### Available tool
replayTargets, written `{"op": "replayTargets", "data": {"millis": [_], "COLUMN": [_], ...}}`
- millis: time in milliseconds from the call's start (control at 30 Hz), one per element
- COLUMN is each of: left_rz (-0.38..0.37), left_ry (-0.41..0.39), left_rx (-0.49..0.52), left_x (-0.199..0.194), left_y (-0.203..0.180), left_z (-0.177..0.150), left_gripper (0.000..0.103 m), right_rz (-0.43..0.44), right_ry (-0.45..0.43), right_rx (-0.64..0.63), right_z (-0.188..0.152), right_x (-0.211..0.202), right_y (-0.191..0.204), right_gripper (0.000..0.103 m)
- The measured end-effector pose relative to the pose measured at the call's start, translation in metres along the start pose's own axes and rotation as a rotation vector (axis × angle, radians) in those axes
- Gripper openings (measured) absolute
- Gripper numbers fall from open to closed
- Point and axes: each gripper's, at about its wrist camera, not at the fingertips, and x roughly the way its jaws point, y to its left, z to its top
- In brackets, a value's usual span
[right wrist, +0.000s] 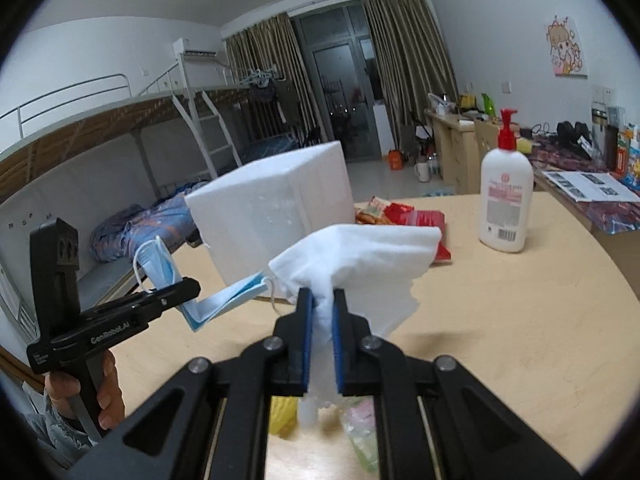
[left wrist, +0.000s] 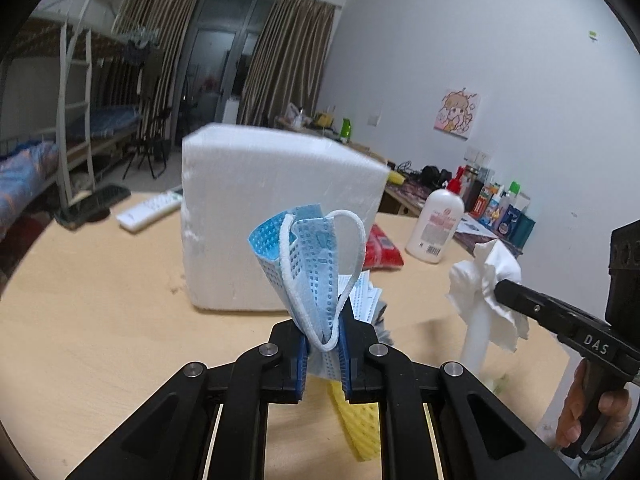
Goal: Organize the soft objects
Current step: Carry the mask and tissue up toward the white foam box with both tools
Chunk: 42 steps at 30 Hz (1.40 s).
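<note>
Both busy: left gripper pinches one blue mask, right gripper pinches one white tissue, both lifted above bench; one foam block, one lotion bottle behind.

Soft, even indoor light, faint shadows on the table; fisheye bending with dark corners; foam box slightly blurred

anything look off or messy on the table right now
Nothing is spilled or broken. The white foam box looks scuffed along its left edge, with small crumbs on the table beside it. The blue face mask is crumpled in the left gripper.
</note>
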Motion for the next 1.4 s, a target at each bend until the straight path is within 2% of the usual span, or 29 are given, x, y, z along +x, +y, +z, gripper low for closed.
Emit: {"op": "replayTargets", "data": {"millis": [233, 367, 533, 900, 1400], "left_rz": [0.041, 0.053, 0.112, 0.164, 0.246], "left_ry": [-0.079, -0.093, -0.147, -0.23, -0.246], "left_rx": [0.054, 0.074, 0.116, 0.169, 0.162], "left_x": [-0.038, -0.052, -0.074, -0.114, -0.138], "left_y": [-0.014, -0.019, -0.028, -0.037, -0.028], "left_z": [0.0, -0.002, -0.003, 0.0, 0.002], "left_gripper": [0.013, 0.013, 0.013, 0.013, 0.013], "right_rz": [-0.012, -0.022, -0.011, 0.014, 0.105], "right_ry": [-0.064, -0.072, -0.099, -0.163, -0.156], "right_rx": [-0.022, -0.019, -0.028, -0.078, -0.139], "right_z": [0.002, 0.002, -0.001, 0.001, 0.006], "right_x": [-0.019, -0.024, -0.034, -0.056, -0.037], "right_y": [0.007, 0.007, 0.016, 0.036, 0.07], "right_gripper": [0.012, 0.012, 0.012, 0.012, 0.012]}}
